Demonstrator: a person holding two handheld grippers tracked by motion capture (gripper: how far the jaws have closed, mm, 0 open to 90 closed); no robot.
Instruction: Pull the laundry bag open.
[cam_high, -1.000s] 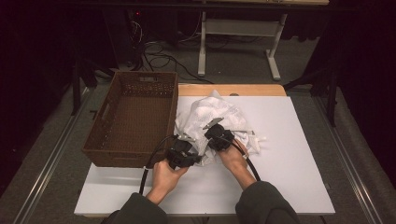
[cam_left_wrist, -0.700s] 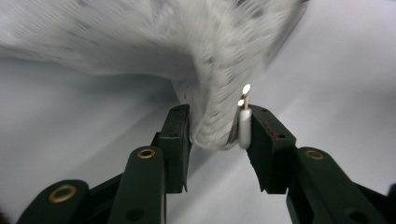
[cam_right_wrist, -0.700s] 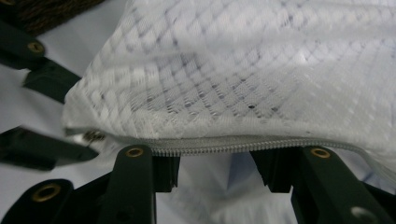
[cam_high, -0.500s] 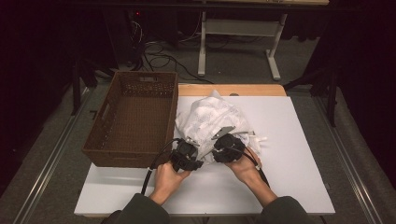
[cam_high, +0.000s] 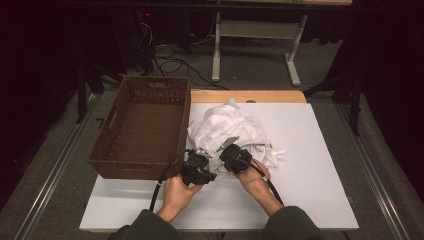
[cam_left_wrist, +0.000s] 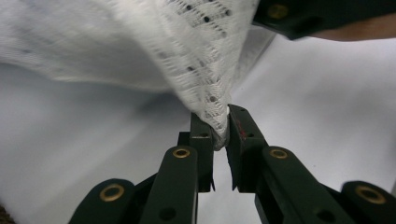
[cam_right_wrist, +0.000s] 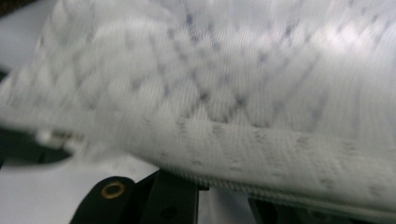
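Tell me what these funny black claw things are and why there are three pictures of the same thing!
A person sits at a table and holds a tool in each hand. Each tool is a gripper, a claw with two black jaws that pinch.

The big picture comes from a camera high above the table. In it you see the left gripper and the right gripper, both at the near edge of a crumpled white knitted cloth. The cloth lies on a white board. Beside it stands a brown woven basket with nothing in it.

The other two pictures come from small cameras riding on the grippers, so they look along the jaws from very close.

The left gripper's jaws are pinched shut on a fold of the cloth. In the right gripper view the cloth is blurry and covers the jaw tips, so I cannot tell whether that one is holding it.
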